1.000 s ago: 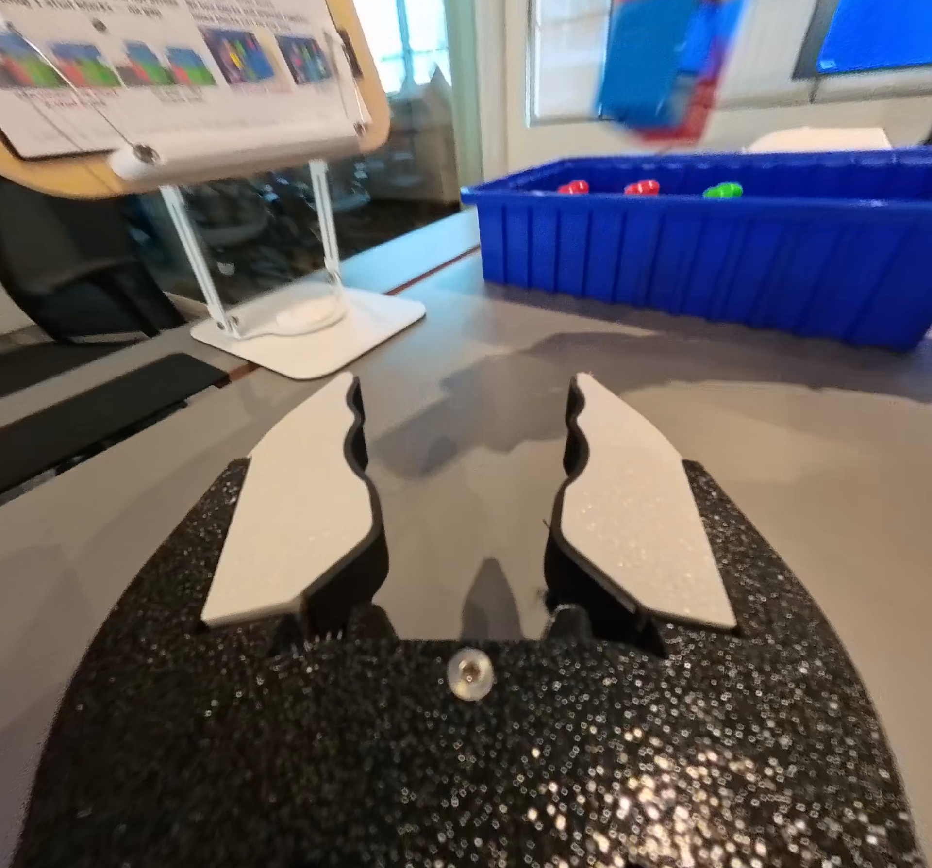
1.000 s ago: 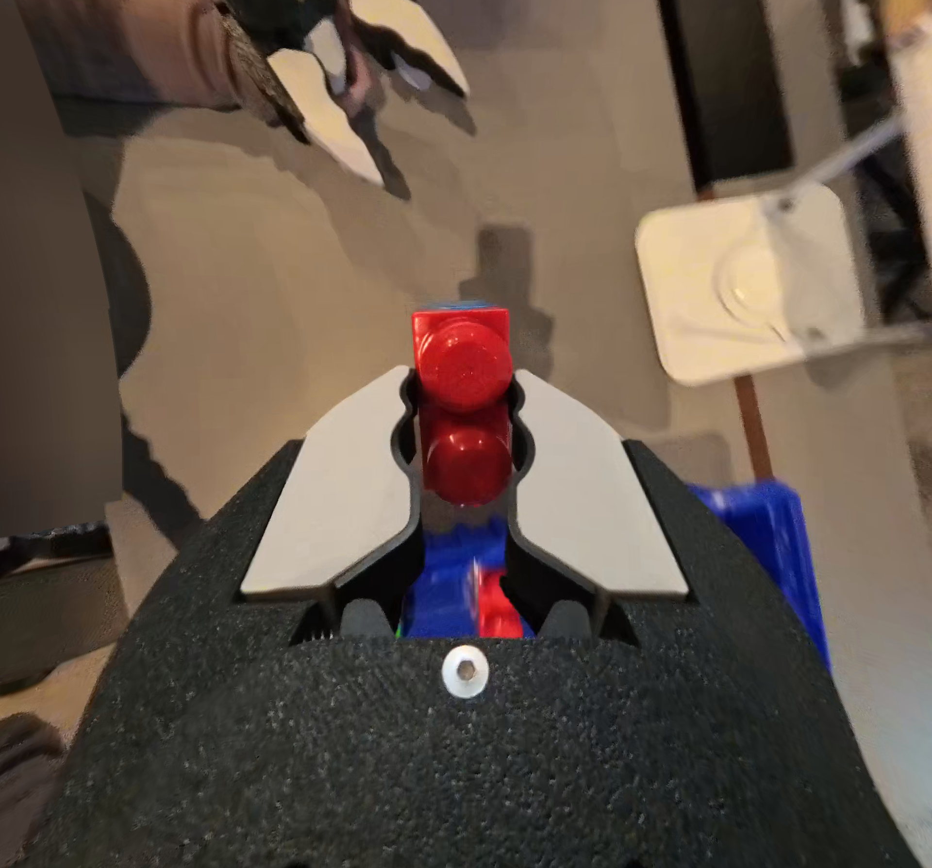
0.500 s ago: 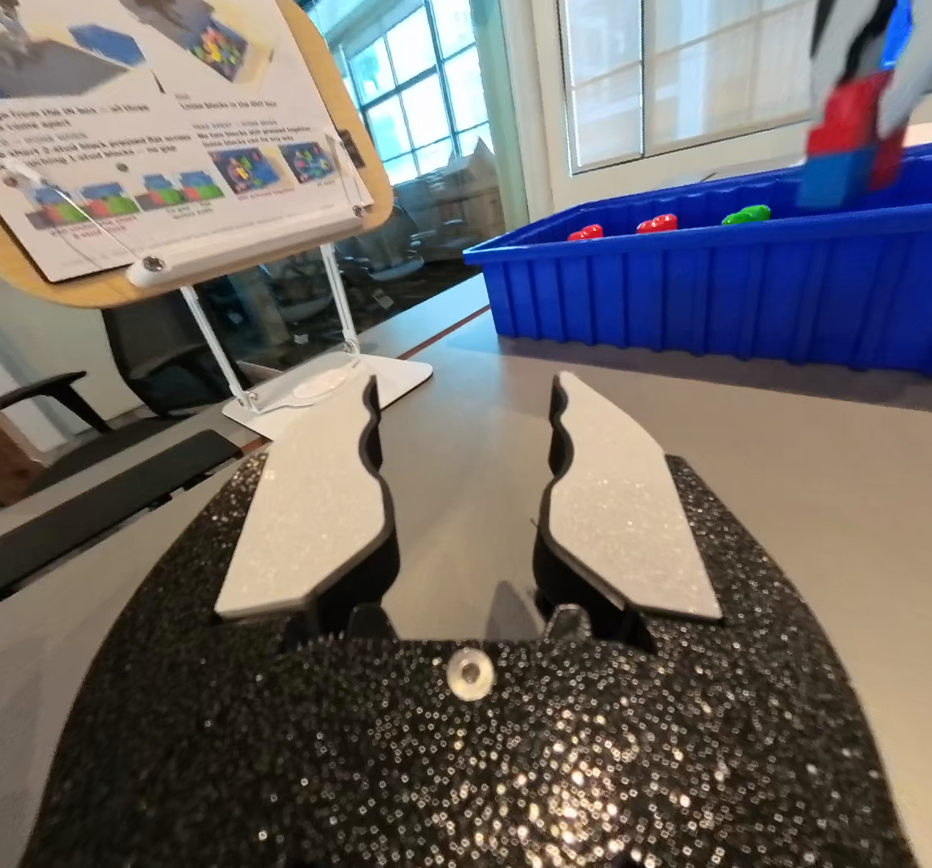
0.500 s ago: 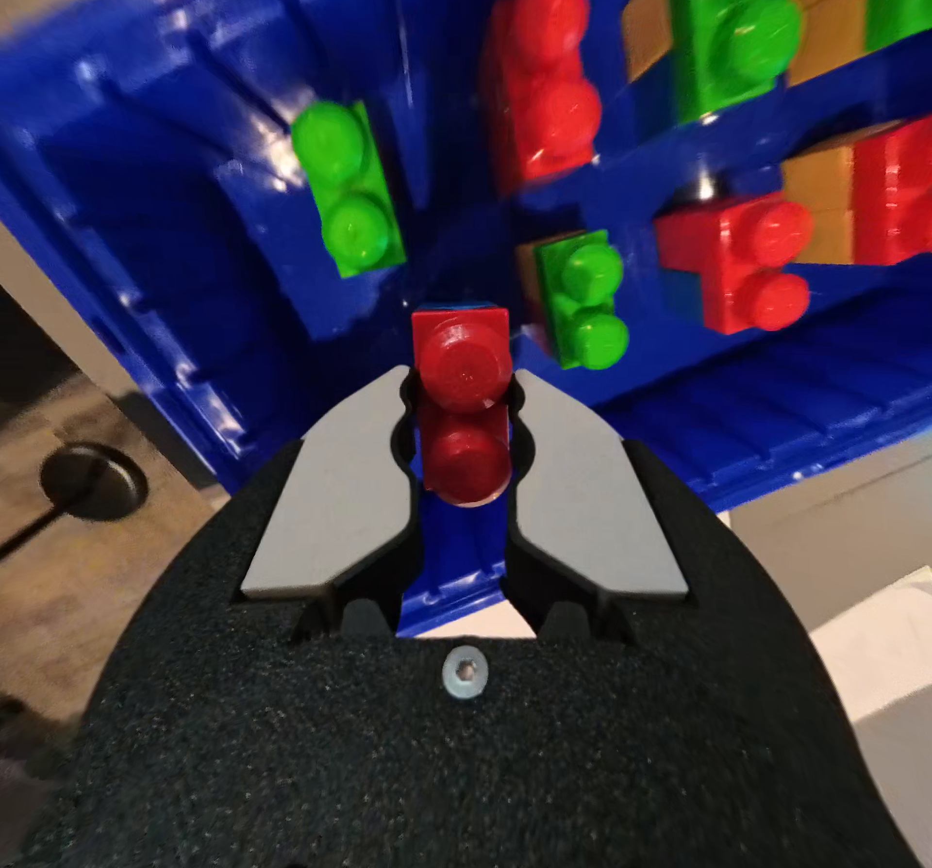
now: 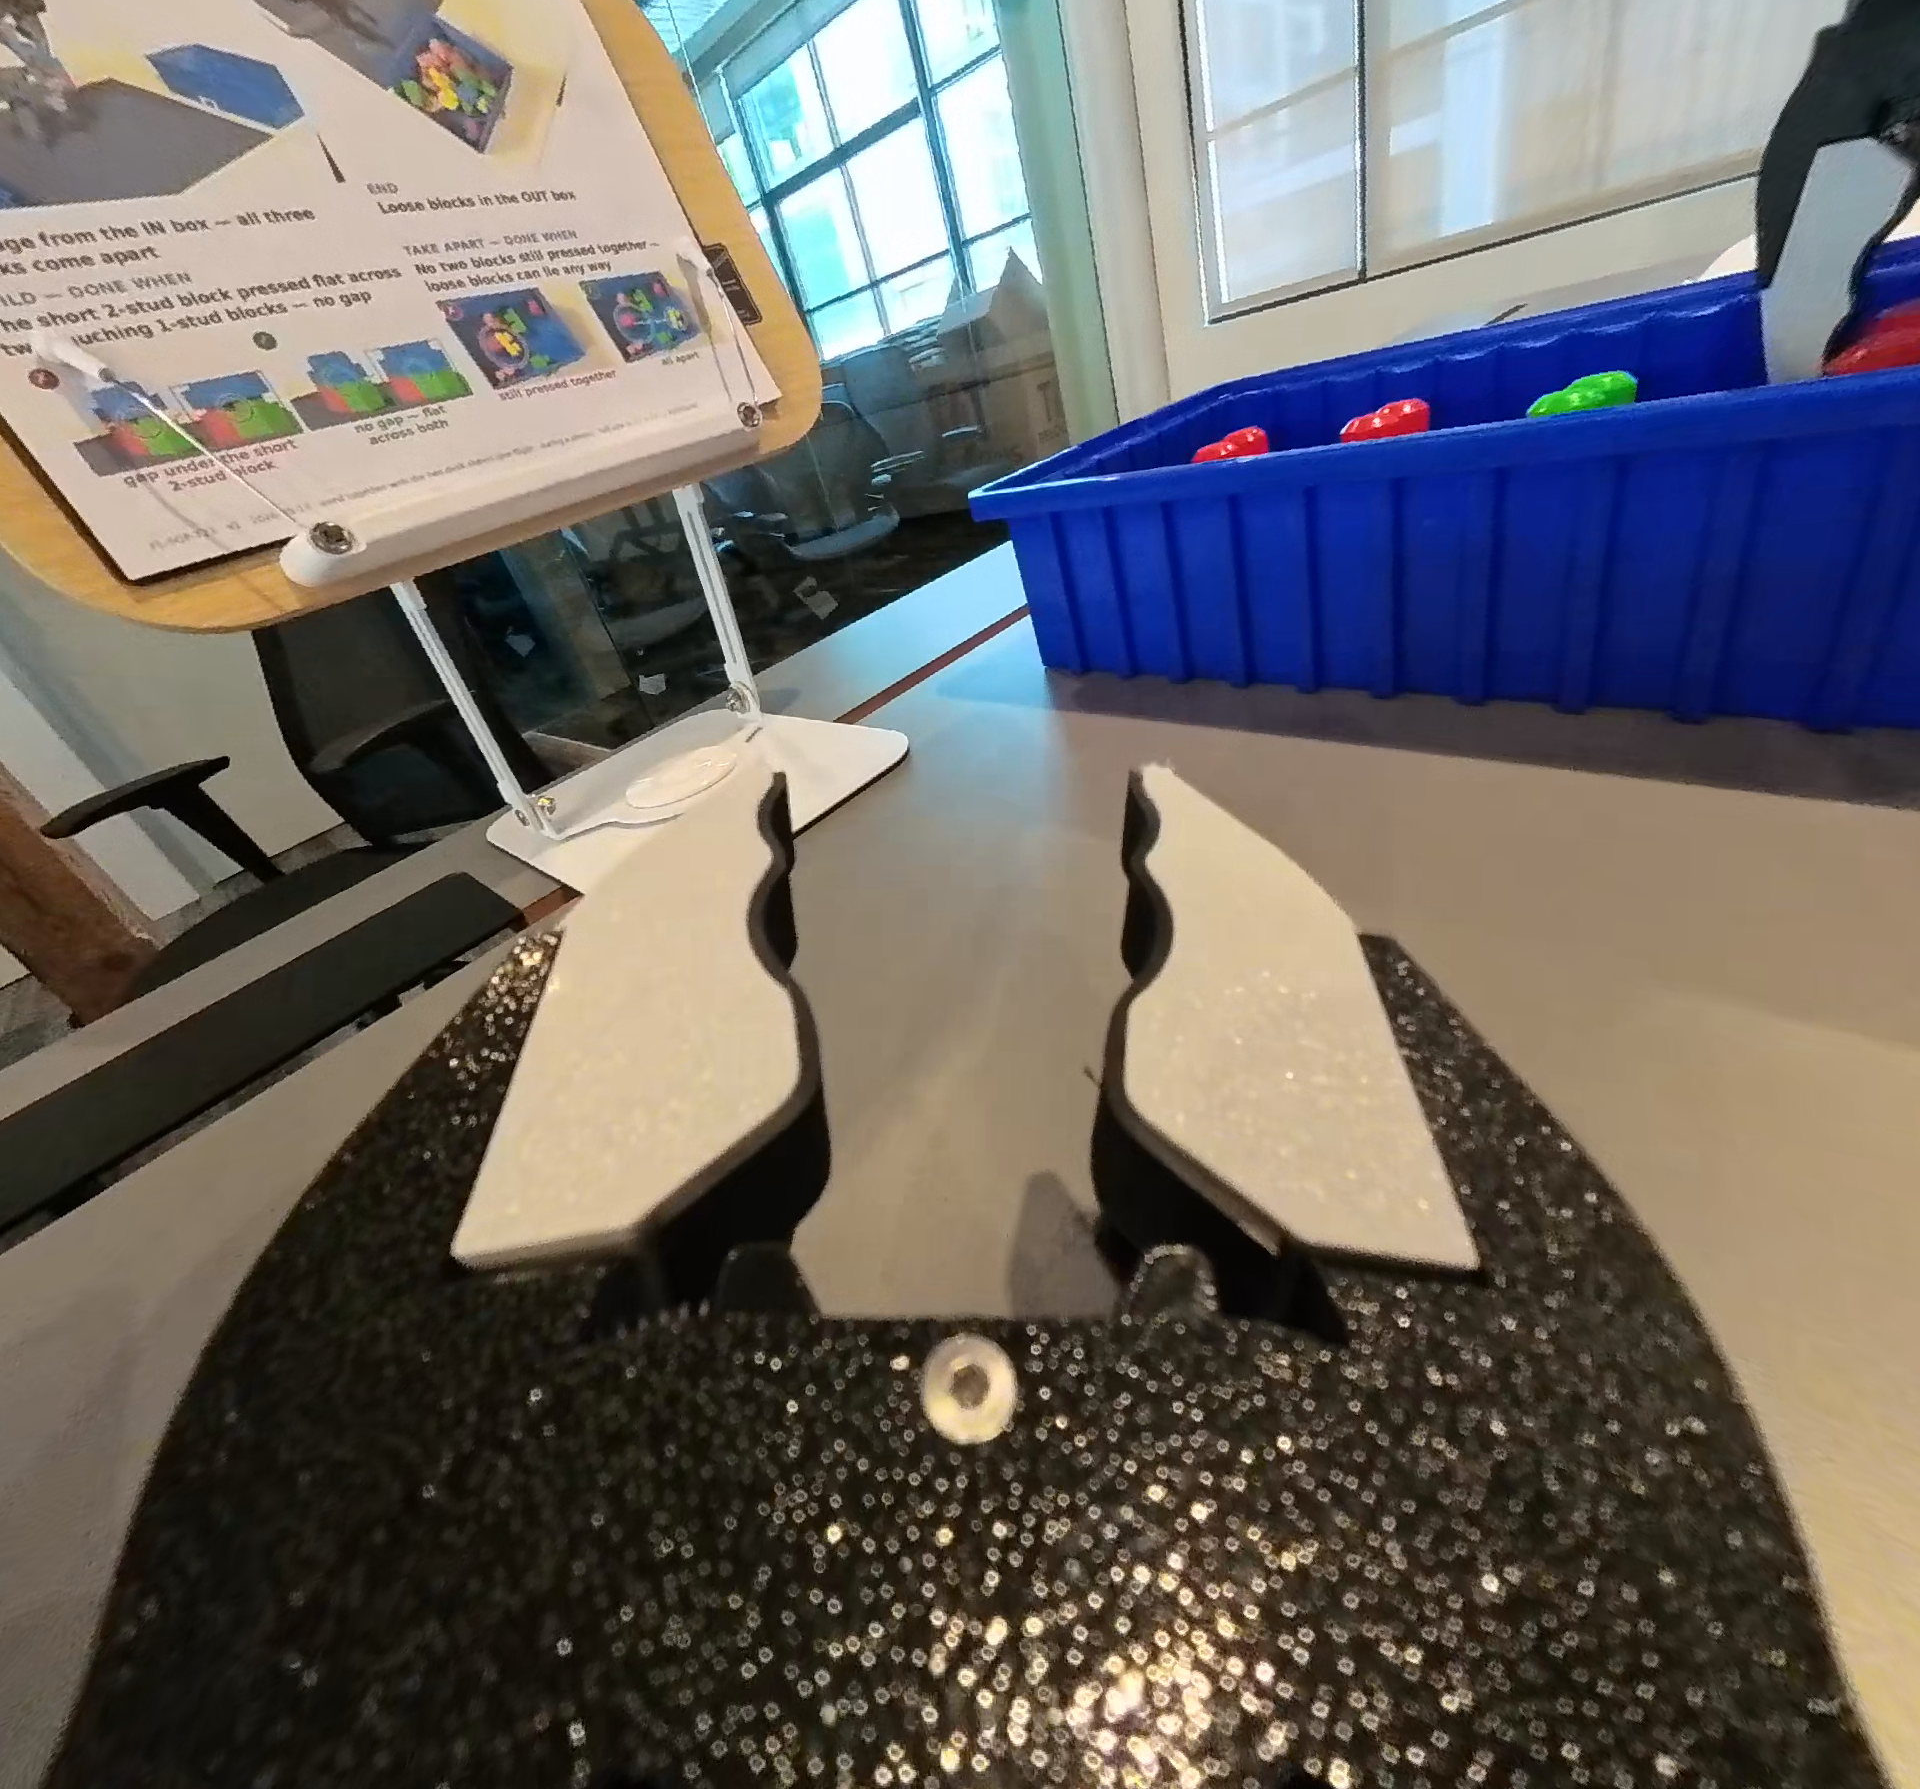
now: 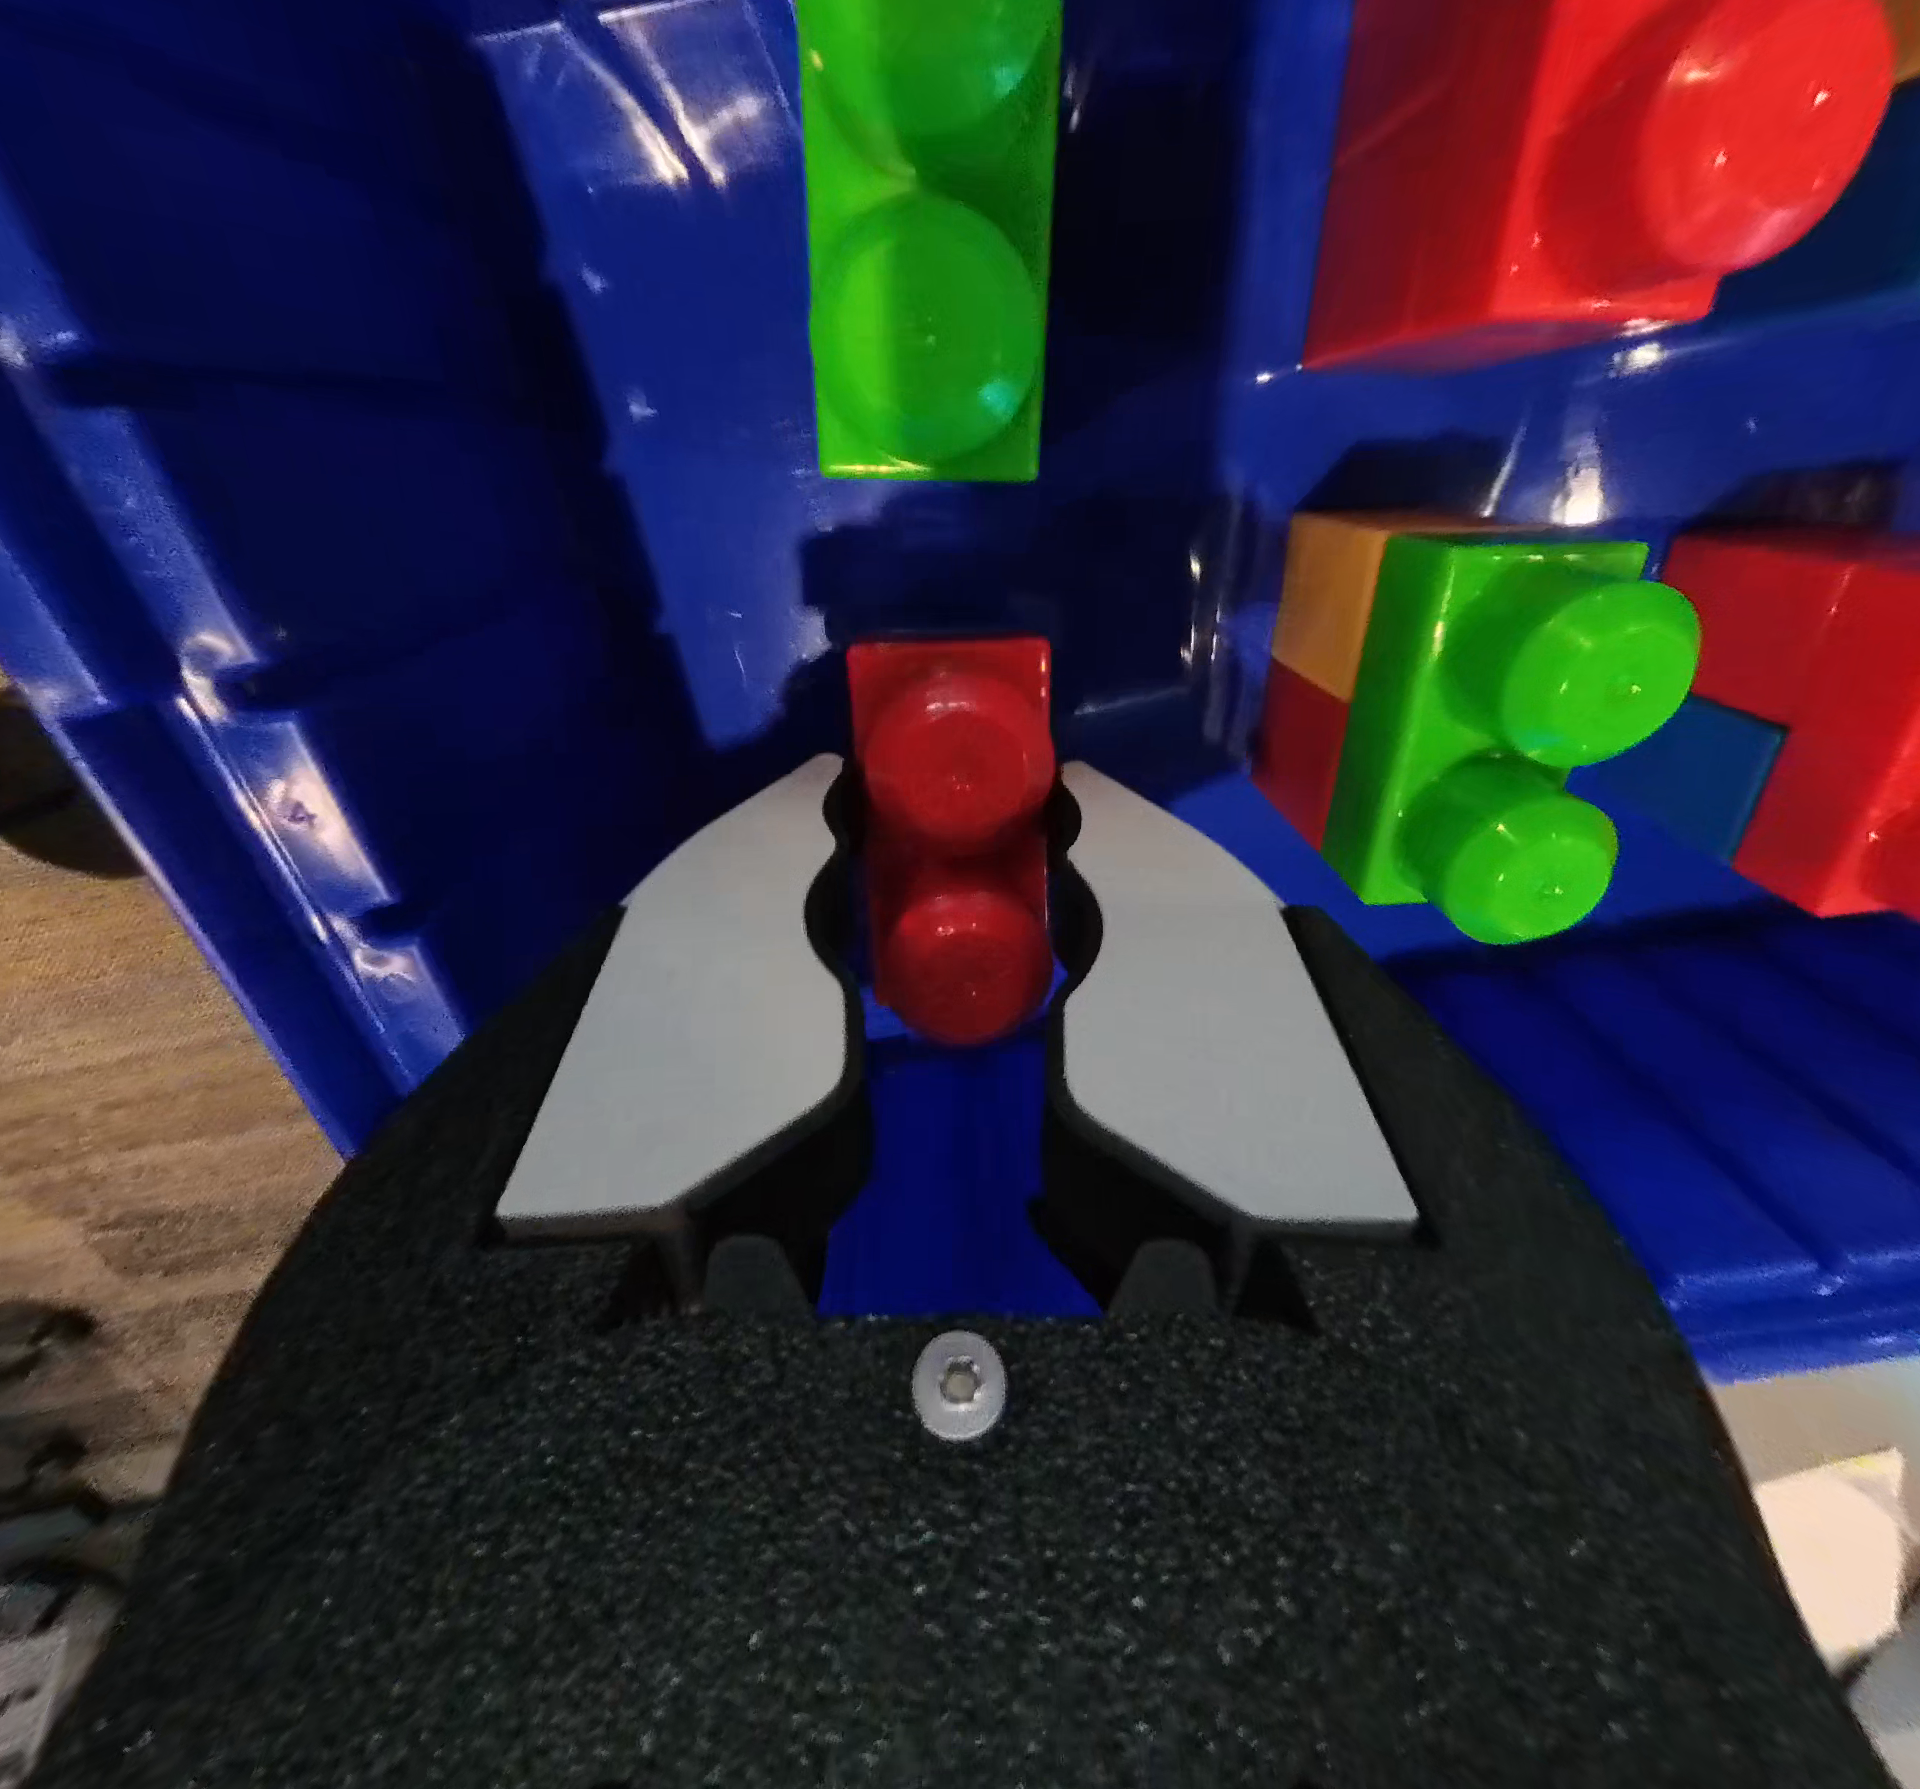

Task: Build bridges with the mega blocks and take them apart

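My right gripper (image 6: 948, 783) is shut on a red two-stud block (image 6: 951, 804) and holds it low inside the blue bin (image 6: 364, 389). What hangs under the red block is hidden. Other built bridges stand in the bin: a green-topped one (image 6: 925, 181) straight ahead, a red-topped one (image 6: 1621, 108) at the upper right, and a green-topped one on orange and red blocks (image 6: 1496, 742) to the right. My left gripper (image 5: 951, 794) is open and empty over the grey table (image 5: 1558, 908). In the left wrist view the right gripper's finger (image 5: 1818, 264) dips into the bin (image 5: 1455, 544).
An instruction board (image 5: 364, 233) on a white stand with a flat base (image 5: 707, 783) stands at the table's far left edge. A black office chair (image 5: 343, 752) is behind it. The bin sits at the far right of the table, below windows. One gripper's finger ends stand about 40 cm off the other's.
My right gripper has carried the red-topped piece from above the table over the bin and down into it. My left gripper has stayed open and tilted up a little.
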{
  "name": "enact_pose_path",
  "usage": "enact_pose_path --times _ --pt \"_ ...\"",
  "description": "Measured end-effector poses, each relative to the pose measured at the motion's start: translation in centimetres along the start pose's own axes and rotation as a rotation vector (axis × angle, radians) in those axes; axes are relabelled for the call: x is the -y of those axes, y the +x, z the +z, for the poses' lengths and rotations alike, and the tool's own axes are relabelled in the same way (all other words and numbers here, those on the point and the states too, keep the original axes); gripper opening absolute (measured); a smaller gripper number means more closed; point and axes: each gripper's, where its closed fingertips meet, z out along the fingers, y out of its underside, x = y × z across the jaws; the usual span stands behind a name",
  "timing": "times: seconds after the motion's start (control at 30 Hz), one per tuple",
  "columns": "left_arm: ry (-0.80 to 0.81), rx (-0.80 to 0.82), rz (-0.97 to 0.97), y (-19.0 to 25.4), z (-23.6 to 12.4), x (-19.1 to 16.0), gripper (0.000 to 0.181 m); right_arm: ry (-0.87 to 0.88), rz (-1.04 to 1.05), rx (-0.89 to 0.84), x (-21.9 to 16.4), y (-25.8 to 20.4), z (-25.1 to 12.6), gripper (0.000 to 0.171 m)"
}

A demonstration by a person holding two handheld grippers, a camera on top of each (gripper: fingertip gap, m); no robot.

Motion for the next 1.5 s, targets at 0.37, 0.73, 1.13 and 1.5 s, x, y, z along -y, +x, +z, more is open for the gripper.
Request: enact_pose_path --times 0.37,0.73,1.13,1.5 --pt "0.005 0.038 -0.071 -1.1 -0.1 0.0 0.081 -0.061 0.182 0.023 -0.7 -0.7 -0.9 0.064" --pt "0.082 0.074 -0.052 -1.6 -1.0 1.2 0.081 0.729 0.314 -0.662 9.8 1.3 -14.9 0.089" --pt "0.156 0.148 -0.066 -2.5 -3.0 2.5 0.077 1.568 0.396 -1.121 25.1 -5.2 -17.9 0.073" --pt "0.191 0.163 -0.074 -2.7 -3.9 3.0 0.076 1.338 0.133 -1.25 31.5 -2.8 -8.7 0.064"
